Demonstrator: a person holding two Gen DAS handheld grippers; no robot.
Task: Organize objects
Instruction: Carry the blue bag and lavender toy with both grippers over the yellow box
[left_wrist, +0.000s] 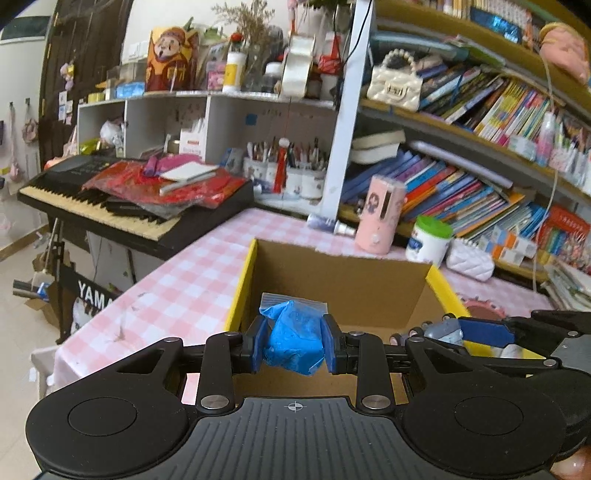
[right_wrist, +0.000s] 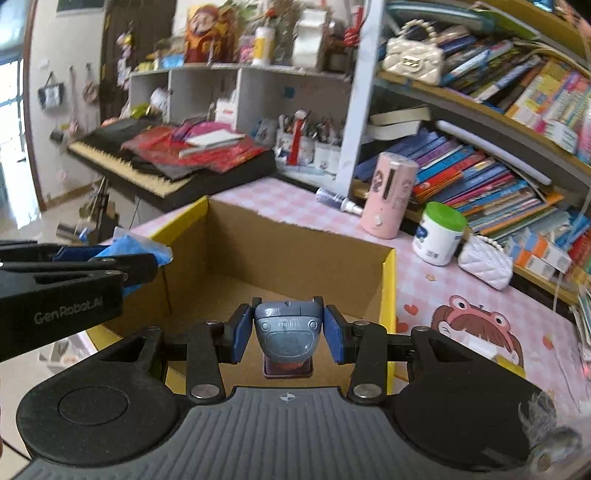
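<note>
The job looks to be at its midpoint, with both items picked up and neither yet dropped. On the left, the left claw (left_wrist: 294, 341) is pinching a small clear bag of blue material (left_wrist: 293, 341) between its blue pads, and holds it in the air above the near edge of the open cardboard box (left_wrist: 343, 273) with yellow outer walls that stands on the pink checked surface (left_wrist: 177, 288). On the right, the right claw (right_wrist: 284, 332) is clamped on a small grey-blue toy vehicle (right_wrist: 285, 328), gripped by its sides, likewise hanging over the near part of the same box. What shows of the box's floor in both views is bare cardboard, so nothing seems to have been stowed there so far, though its near corners are hidden behind the claws. What is left, by my reading, is to bring each item lower inside the walls and release it, 1 after the other or together. Beyond the box, a pink cylinder (left_wrist: 380, 218), a white jar with a green lid (left_wrist: 430, 240) and a white quilted pouch (left_wrist: 469, 260) stand near the shelves, and may be next in line.
</note>
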